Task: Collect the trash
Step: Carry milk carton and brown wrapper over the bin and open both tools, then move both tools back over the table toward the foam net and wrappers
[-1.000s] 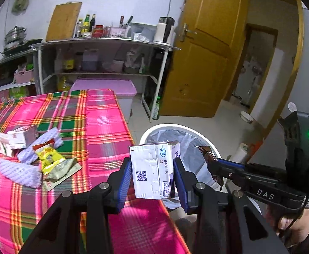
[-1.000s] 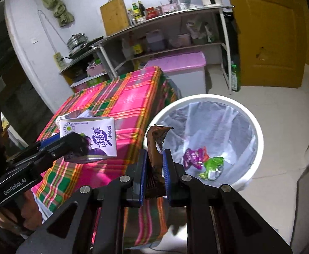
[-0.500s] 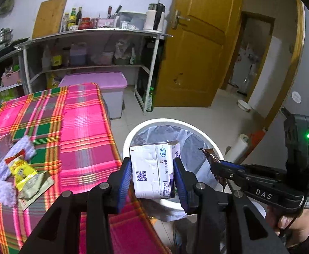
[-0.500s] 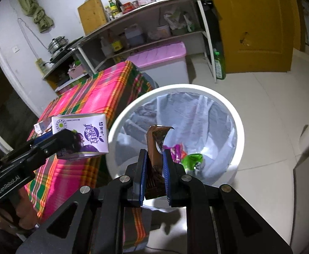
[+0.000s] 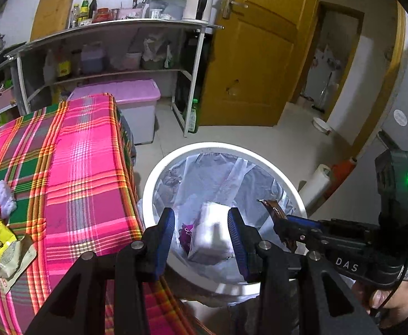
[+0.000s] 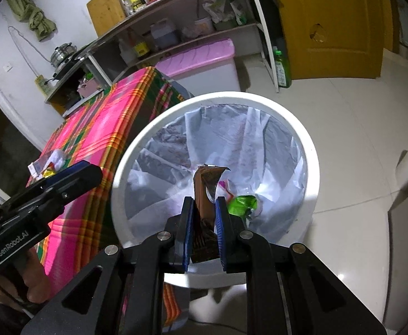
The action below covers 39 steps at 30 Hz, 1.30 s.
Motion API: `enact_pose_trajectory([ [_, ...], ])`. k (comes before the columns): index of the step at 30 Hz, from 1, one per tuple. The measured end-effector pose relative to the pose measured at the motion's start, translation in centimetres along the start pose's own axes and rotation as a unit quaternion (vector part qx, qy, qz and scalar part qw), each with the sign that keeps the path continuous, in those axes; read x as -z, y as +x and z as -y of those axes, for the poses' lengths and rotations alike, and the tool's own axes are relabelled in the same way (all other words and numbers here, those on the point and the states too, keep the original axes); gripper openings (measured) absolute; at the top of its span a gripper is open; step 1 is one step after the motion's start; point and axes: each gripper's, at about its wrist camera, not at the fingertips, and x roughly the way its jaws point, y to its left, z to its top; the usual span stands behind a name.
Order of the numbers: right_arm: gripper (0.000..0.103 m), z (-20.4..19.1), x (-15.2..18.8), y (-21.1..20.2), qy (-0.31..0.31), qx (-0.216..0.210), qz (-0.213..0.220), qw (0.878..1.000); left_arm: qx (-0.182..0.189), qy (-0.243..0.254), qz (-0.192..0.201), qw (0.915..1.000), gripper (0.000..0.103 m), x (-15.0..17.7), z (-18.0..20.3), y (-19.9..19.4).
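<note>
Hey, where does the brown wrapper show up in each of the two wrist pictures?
Left wrist view: brown wrapper at lower right, sticking out of the right gripper, over the bin's right rim.
Right wrist view: wrapper at bottom centre, upright between the shut jaws, over the bin.
Shared landmark: the white bin with its liner.

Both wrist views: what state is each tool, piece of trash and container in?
left tool: open, gripping nothing.
white carton: loose and blurred, in the bin's mouth.
right tool: shut on the brown wrapper, over the bin.
bin: uncovered, bag-lined, green wrapper inside.
storage box: pink lid on.
</note>
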Motion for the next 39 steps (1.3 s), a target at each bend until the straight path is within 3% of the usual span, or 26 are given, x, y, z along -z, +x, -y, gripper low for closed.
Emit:
enact_pose_trajectory([
  [4, 0.018, 0.4, 0.1, 0.3, 0.002, 0.006, -0.003, 1.0, 0.003, 0.0, -0.009, 1.0, 0.04, -0.1, 0.0, 0.8],
  [9, 0.04, 0.2, 0.1, -0.2, -0.003, 0.004, 0.008, 1.0, 0.011, -0.002, -0.008, 0.9999, 0.04, -0.1, 0.1, 0.6],
  [22, 0.041, -2.3, 0.4, -2.9, -0.038, 0.007, 0.032, 0.999, 0.01, -0.011, 0.024, 0.9996, 0.04, 0.3, -0.4, -3.2],
  [39, 0.041, -8.7, 2.1, -6.8, -0.124, -0.007, 0.07, 0.99, -0.008, -0.017, 0.071, 0.9973, 0.04, 2.7, -1.7, -10.2],
])
